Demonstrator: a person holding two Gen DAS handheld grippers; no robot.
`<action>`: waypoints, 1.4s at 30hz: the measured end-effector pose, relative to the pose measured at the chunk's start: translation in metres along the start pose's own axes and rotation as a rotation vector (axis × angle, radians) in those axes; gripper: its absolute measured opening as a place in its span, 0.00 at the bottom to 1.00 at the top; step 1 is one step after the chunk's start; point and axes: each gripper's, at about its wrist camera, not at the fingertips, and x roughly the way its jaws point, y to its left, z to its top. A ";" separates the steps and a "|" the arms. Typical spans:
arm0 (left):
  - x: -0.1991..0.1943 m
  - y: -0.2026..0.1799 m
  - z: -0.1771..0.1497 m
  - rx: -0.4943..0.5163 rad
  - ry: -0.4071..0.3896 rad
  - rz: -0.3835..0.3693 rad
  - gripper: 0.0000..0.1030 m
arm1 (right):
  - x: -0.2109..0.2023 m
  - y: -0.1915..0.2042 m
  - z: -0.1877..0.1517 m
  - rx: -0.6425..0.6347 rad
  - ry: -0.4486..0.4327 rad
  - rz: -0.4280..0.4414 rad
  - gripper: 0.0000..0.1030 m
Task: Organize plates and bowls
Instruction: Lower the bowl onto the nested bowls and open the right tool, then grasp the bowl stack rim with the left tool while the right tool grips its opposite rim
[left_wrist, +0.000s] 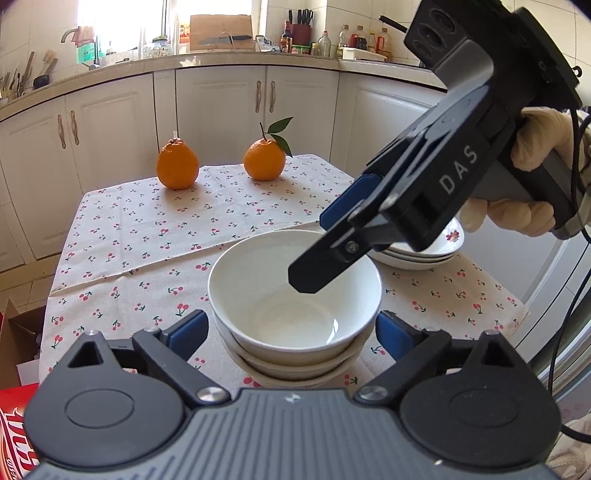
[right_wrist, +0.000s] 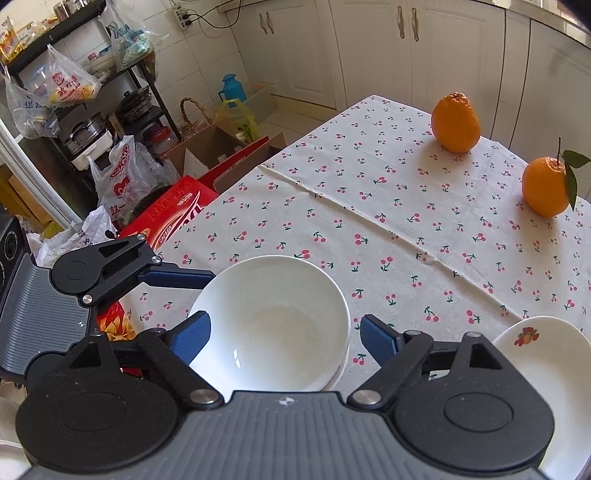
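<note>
Closest in, left gripper (left_wrist: 291, 326) spread wide either side of the bowl stack (left_wrist: 295, 295), touching nothing; right gripper (right_wrist: 284, 332) likewise agape just above; glazed china, rigid, slick, chippable, best pinched across the top rim.

Bright daylight floods from an overexposed kitchen window (left_wrist: 122, 26), casting soft shadows on the cherry-print tablecloth (left_wrist: 147, 236); fisheye curvature bends sharp edges.
</note>
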 end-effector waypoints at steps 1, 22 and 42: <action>-0.001 0.000 -0.001 0.004 0.003 -0.003 0.94 | -0.001 0.001 -0.001 -0.005 -0.004 -0.006 0.95; -0.026 0.014 -0.024 0.112 0.022 -0.003 0.98 | -0.020 0.056 -0.068 -0.269 -0.113 -0.212 1.00; 0.038 0.028 -0.023 0.329 0.184 -0.119 0.97 | 0.041 0.027 -0.086 -0.310 -0.029 -0.154 1.00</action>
